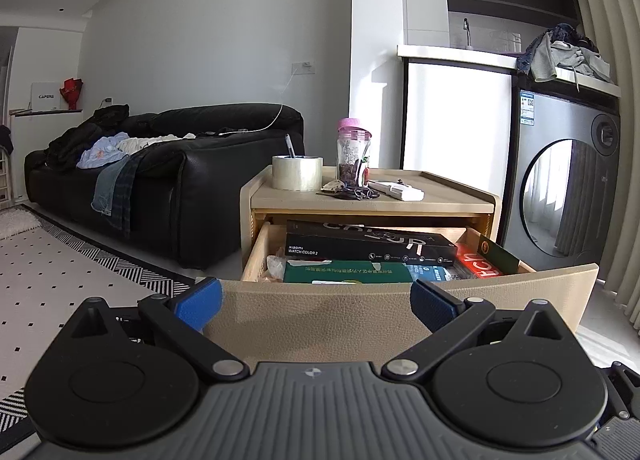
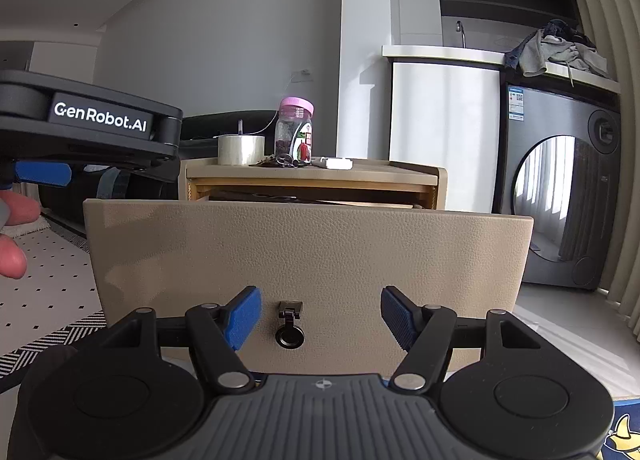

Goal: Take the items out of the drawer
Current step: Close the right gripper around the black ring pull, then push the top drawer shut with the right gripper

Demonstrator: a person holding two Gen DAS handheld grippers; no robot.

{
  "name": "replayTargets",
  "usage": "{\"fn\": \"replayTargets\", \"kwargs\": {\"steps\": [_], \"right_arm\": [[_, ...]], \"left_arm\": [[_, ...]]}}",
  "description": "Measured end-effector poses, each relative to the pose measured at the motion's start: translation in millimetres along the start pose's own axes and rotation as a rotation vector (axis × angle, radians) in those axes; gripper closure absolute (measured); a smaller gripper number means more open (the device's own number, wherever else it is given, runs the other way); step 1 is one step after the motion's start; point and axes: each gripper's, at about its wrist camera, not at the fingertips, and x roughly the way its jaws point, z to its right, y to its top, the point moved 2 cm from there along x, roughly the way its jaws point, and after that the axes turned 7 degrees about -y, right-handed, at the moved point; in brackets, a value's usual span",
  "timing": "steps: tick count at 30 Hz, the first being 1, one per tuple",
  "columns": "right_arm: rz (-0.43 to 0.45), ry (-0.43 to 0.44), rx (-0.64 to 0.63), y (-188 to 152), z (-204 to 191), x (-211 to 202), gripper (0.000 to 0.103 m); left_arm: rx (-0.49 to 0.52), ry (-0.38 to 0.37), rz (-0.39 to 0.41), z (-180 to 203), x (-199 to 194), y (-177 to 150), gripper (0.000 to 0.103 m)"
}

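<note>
Beige pebbled leatherette across the drawer front (image 2: 308, 256), wide and slightly bowed, filling the middle of the right wrist view, with a small black ring pull (image 2: 289, 330) low at its centre. Drawer (image 1: 256, 248) pulled out from the beige side cabinet (image 1: 372, 199), pale wooden side walls showing, packed full: long black Xiaomi Watch Color 2 box (image 1: 368, 246) lying across the back, flat green booklet (image 1: 348, 272) in front of it, red box (image 1: 480, 262) at the right end, crinkled clear plastic at the left.

Left gripper (image 1: 316, 302) low centre in the left wrist view, blue ribbed pads spread wide apart, empty, just before the drawer's top edge. Right gripper (image 2: 320, 318) lower, blue pads likewise parted and empty, one either side of the ring pull, not touching it.

On the cabinet top: roll of clear tape (image 1: 297, 172), pink-lidded glass jar (image 1: 353, 151), white remote (image 1: 396, 189). Black leather sofa (image 1: 168, 171) at left, grey washing machine (image 1: 564, 179) at right.
</note>
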Motion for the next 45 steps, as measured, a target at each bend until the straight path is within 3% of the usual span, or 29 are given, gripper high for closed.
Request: {"fn": "replayTargets", "kwargs": {"steps": [11,16,22,24,34,45], "right_arm": [[-0.001,0.007,0.027,-8.1,-7.5,14.1,0.033],[-0.004,0.008,0.037,-9.1,-9.6,22.2,0.038],[-0.01,0.008,0.038,-11.0,-14.0,34.9,0.059],[-0.022,0.012,0.052,-11.7,-14.5,39.9,0.059],[-0.044,0.006,0.062,-20.6,-21.4,52.2,0.086],[-0.036,0.004,0.06,-21.0,-22.1,54.7,0.086]], "left_arm": [[0.012,0.028,0.041,-5.6,-14.3,-28.2,0.0],[0.017,0.023,0.047,-6.5,-19.0,-36.5,0.0],[0.026,0.03,0.049,-6.0,-22.8,-40.9,0.0],[0.024,0.029,0.046,-5.9,-23.5,-42.1,0.0],[0.028,0.023,0.04,-4.8,-25.4,-47.3,0.0],[0.029,0.015,0.036,-3.4,-24.0,-49.0,0.0]]}}
